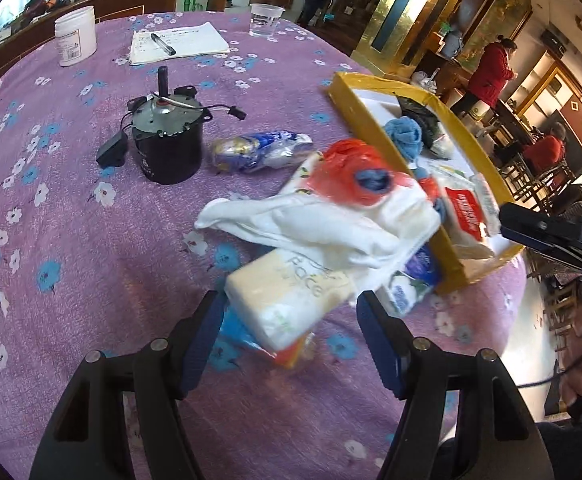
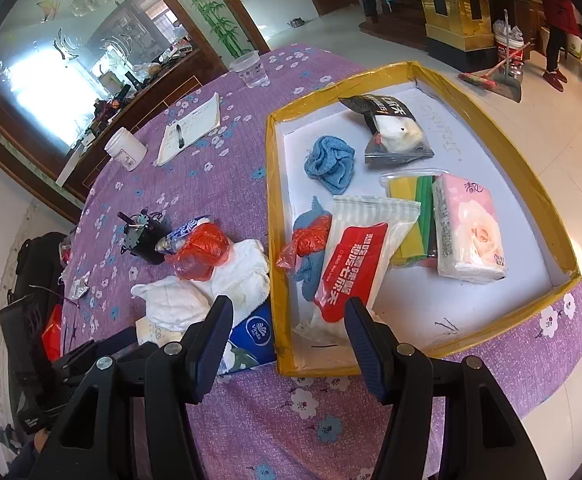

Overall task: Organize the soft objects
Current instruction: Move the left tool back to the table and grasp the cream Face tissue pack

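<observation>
A round table under a purple flowered cloth [image 1: 71, 208]. Just ahead of the left fingers lies a tissue pack [image 1: 291, 300], beyond it white towels [image 1: 311, 224]. Farther off: motor [image 1: 167, 140], notepad [image 1: 179, 42], jar [image 1: 75, 35], cup [image 1: 266, 19]. Right of the towels, a yellow tray [image 2: 539, 208].

A purple flowered cloth [image 2: 227, 184] covers the bench. Behind it a wood-framed mirror [image 2: 63, 60] painted with green bamboo [image 2: 211, 12] reflects bright window light. Pale glossy floor tiles [image 2: 551, 128] run past gold-clad pillars [image 1: 407, 8] and dark wooden chairs [image 1: 531, 176].
</observation>
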Motion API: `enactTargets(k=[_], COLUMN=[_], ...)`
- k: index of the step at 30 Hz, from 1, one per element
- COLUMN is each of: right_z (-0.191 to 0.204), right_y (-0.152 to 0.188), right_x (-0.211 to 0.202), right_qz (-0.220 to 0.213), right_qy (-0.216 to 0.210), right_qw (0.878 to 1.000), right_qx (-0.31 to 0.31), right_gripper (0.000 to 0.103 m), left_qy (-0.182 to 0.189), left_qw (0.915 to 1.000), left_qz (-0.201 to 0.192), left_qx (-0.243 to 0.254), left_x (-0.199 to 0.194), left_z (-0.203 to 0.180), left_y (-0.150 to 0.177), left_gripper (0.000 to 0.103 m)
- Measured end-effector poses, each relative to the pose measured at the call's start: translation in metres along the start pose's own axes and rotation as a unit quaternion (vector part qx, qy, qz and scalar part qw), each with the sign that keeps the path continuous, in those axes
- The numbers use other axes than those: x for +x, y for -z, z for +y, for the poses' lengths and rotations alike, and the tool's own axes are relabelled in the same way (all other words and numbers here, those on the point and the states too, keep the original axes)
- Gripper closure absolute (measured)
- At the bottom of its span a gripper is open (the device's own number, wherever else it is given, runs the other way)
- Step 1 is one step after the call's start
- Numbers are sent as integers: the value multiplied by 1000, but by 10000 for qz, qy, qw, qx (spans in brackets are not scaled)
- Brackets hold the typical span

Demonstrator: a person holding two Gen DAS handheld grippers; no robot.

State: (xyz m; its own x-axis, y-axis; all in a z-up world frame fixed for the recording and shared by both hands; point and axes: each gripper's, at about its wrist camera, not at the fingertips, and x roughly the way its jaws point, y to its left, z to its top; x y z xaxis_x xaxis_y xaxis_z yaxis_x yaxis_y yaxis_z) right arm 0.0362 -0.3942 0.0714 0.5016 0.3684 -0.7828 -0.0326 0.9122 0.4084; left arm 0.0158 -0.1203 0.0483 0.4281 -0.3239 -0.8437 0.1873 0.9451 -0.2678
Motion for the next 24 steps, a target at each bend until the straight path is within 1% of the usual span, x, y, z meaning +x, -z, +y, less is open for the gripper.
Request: enactTargets(k=[2, 4, 6, 10, 11, 12, 13, 14, 16, 22, 24], right_z=[-1, -2, -5, -11, -11, -11, -10, -9, -4, 21, 33], right_y=[2, 4, 5, 8, 8, 9, 9, 9, 9, 9, 9], right_x=[-2, -3, -6, -8, -7, -7, -6, -5, -3, 10, 15], right_qz=[14, 20, 25, 26, 32, 41, 53, 65, 84, 231, 287], right_qy=[8, 24, 41, 79, 78, 70, 53, 39, -3, -266, -385], right_qw=[10000, 10000, 10000, 9999, 9999, 9999, 9999, 10000, 10000, 9988, 9975], right_qx=[0, -6, 0, 71, 85, 89, 77, 57, -17, -339, -515], right_gripper=[41, 41, 41, 41, 41, 41, 41, 41, 41, 41, 41], left_qy=[-84, -124, -198, -220, -279, -352, -406, -418, -387, -400, -392], left_qw=[9998, 9994, 9986, 9973, 9967, 9960, 9954, 9954, 9966, 9978, 9983], left_qz=[67, 133, 132, 70, 44, 24, 13, -12, -95, -178, -207], left_qx=[145, 294, 469, 695, 766, 820, 866, 865, 723, 493, 388], left_x=[9, 17, 24, 26, 26, 26, 26, 25, 19, 1, -7], left_z=[-3, -8, -12, -20, -22, -21, -22, -22, -17, -6, 0], left_y=[-3, -5, -8, -5, -4, -2, 0, 1, 2, 13, 17], left_gripper=[35, 33, 32, 32, 34, 41, 44, 46, 54, 61, 62])
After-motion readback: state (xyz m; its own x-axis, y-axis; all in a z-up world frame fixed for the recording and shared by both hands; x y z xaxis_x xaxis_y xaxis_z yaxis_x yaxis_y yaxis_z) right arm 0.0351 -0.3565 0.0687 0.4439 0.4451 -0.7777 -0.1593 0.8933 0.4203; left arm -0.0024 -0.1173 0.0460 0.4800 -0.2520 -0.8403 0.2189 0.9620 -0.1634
